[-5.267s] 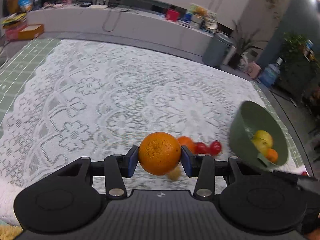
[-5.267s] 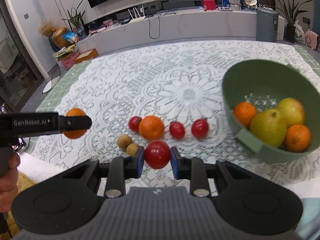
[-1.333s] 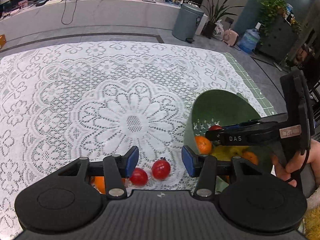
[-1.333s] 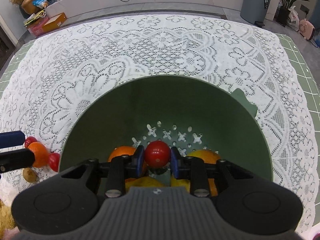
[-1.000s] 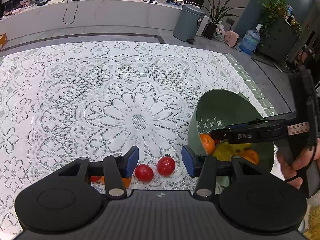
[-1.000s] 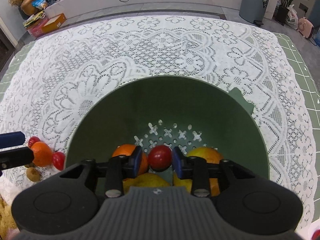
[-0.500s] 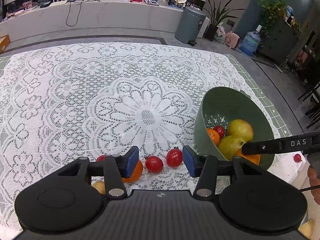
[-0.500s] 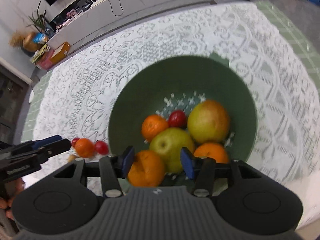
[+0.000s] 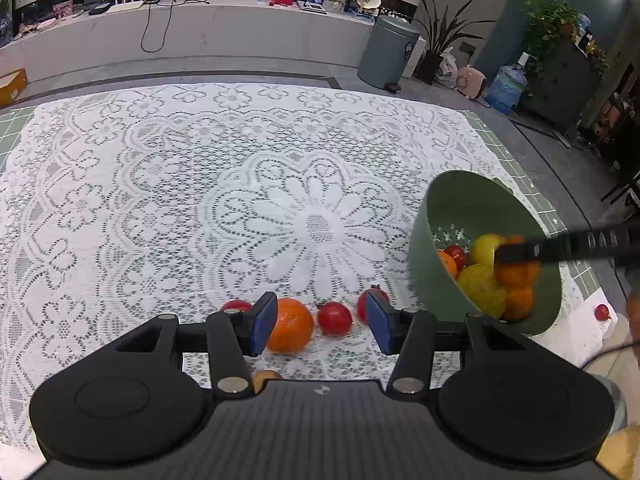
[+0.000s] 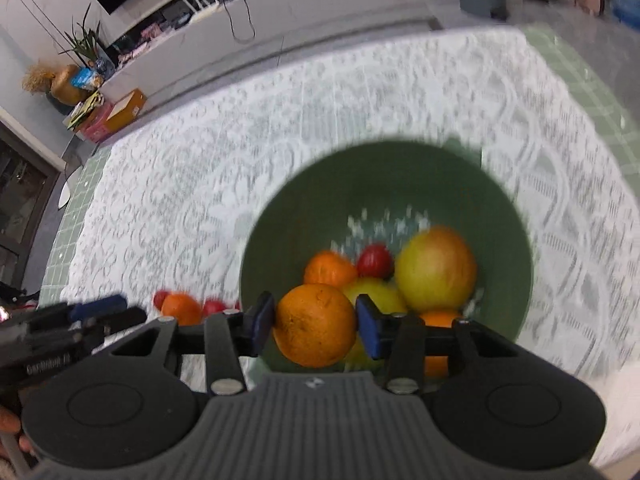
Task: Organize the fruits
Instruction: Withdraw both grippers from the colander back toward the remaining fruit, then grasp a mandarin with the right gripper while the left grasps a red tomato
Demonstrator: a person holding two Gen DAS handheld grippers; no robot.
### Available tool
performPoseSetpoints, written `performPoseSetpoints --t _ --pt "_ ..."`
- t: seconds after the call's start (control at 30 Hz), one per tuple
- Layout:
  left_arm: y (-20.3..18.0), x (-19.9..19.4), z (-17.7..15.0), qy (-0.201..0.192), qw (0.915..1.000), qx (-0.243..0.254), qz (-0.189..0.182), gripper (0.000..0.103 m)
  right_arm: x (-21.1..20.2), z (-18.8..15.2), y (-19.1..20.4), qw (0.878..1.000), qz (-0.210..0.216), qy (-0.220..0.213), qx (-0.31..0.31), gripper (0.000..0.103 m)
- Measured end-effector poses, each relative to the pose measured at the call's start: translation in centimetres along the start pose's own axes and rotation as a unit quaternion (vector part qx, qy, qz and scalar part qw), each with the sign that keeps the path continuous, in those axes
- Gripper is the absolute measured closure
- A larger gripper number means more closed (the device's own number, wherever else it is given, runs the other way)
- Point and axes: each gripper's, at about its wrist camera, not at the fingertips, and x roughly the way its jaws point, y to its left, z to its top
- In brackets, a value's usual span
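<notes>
A green bowl (image 9: 452, 216) stands at the right of the lace cloth and holds oranges, yellow-green apples and a red tomato (image 9: 455, 255). In the right wrist view the bowl (image 10: 312, 200) lies just ahead. My right gripper (image 10: 316, 326) is open above its near rim, with a big orange (image 10: 316, 330) seen between the fingers. My left gripper (image 9: 320, 322) is open and empty over the loose fruit: an orange (image 9: 290, 330), a tomato (image 9: 335, 318), and two more tomatoes partly hidden behind the fingers. The right gripper's arm (image 9: 568, 246) crosses above the bowl.
A small brown fruit (image 9: 266, 376) peeks out under my left gripper. A small red fruit (image 9: 601, 312) lies off the cloth at the right. The white lace cloth (image 9: 200, 184) covers the table. A bin and plants stand behind the table.
The right gripper let the tomato go into the bowl, opened and drew back over the near rim. The left gripper, empty since dropping its orange, moved left toward the loose fruit.
</notes>
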Motion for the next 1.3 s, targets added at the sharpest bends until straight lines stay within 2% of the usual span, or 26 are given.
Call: performPoseSetpoints --t 0.17,0.3,0.43,0.8,0.9,0.93,1.1,1.3 --pt "1.1 -0.4 0.0 -0.007 1.0 -0.006 0.004 0.044 2.2 2.5 0.1 0.998 -0.054 -0.025 -0.016 0.061" --pt "2.5 -0.5 0.1 -0.009 0.9998 -0.015 0.012 0.044 4.5 3.8 -0.1 0.996 -0.083 -0.03 -0.026 0.061" --pt "3.8 -0.5 0.1 -0.008 0.9994 -0.03 0.018 0.044 6.8 4.2 0.4 0.99 -0.121 -0.029 -0.061 0.061" --pt "6.1 0.0 -0.2 -0.002 0.9991 -0.037 0.022 0.044 9.3 3.8 1.2 0.982 -0.158 -0.022 -0.098 0.06" --pt "6.6 0.0 -0.2 -0.003 0.9991 -0.031 0.027 0.044 8.8 3.6 1.9 0.98 -0.165 -0.028 -0.111 0.055" --pt "6.8 -0.1 -0.2 -0.003 0.9991 -0.031 0.028 0.044 8.5 3.5 2.2 0.978 -0.171 -0.034 -0.114 0.049" --pt "8.0 -0.6 -0.5 -0.012 0.9991 -0.03 0.028 0.044 5.4 2.7 4.1 0.969 -0.192 -0.091 -0.122 0.049" --pt "8.9 -0.7 -1.2 -0.014 0.9994 -0.032 0.002 0.044 1.3 0.3 7.9 0.972 -0.139 -0.155 -0.111 0.048"
